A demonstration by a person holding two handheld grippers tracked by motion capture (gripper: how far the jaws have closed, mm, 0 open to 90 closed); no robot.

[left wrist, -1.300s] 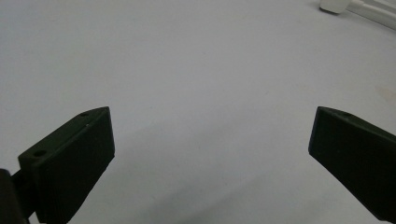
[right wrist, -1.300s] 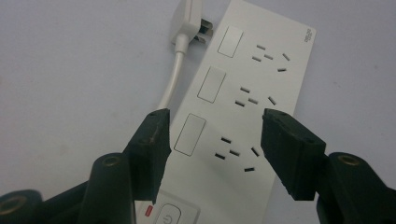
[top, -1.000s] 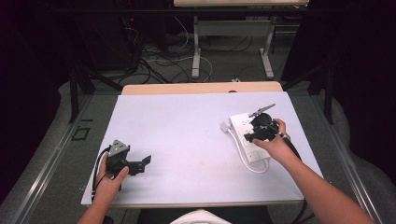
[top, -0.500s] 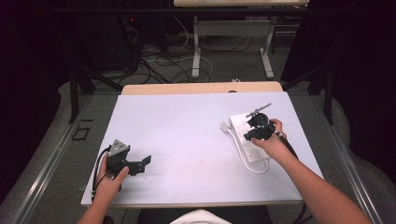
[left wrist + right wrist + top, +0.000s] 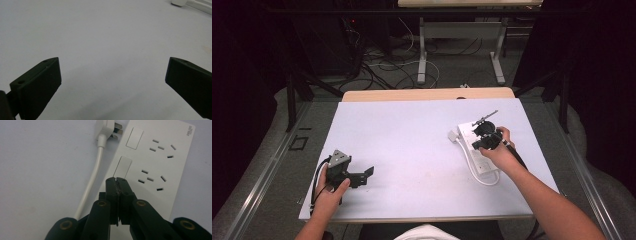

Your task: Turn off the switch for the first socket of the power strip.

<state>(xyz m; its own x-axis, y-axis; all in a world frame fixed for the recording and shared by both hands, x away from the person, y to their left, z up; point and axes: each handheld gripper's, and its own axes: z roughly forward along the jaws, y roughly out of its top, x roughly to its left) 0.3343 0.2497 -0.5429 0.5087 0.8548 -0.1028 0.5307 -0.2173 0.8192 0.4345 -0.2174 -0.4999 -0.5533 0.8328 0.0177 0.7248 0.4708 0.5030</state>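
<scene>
- A person sat at a white table (image 5: 412, 150) and held a black two-jaw gripper in each hand, seen from a camera above.
- The right gripper (image 5: 116, 179) hovered over a white power strip (image 5: 476, 150) lying near the table's right edge, with the right hand (image 5: 497, 152) wrapped around the tool's body.
- Its jaws had just been closing and now stood pressed flat together, tip against tip — nothing lay between them.
- In the right gripper view, the joined tips pointed at the lower of two rectangular switches (image 5: 122, 167) on the strip; I could not tell whether they touched it.
- Two sets of sockets (image 5: 151, 178) sat beside the switches.
- The strip's own plug (image 5: 106, 128) lay just beside its far end, and its white cord (image 5: 91, 182) ran back along the strip's side.
- The left gripper (image 5: 112, 82) rested low near the table's front left corner, well apart from the strip — its jaws were spread wide over bare tabletop.
- The left hand (image 5: 329, 192) held it from behind.
</scene>
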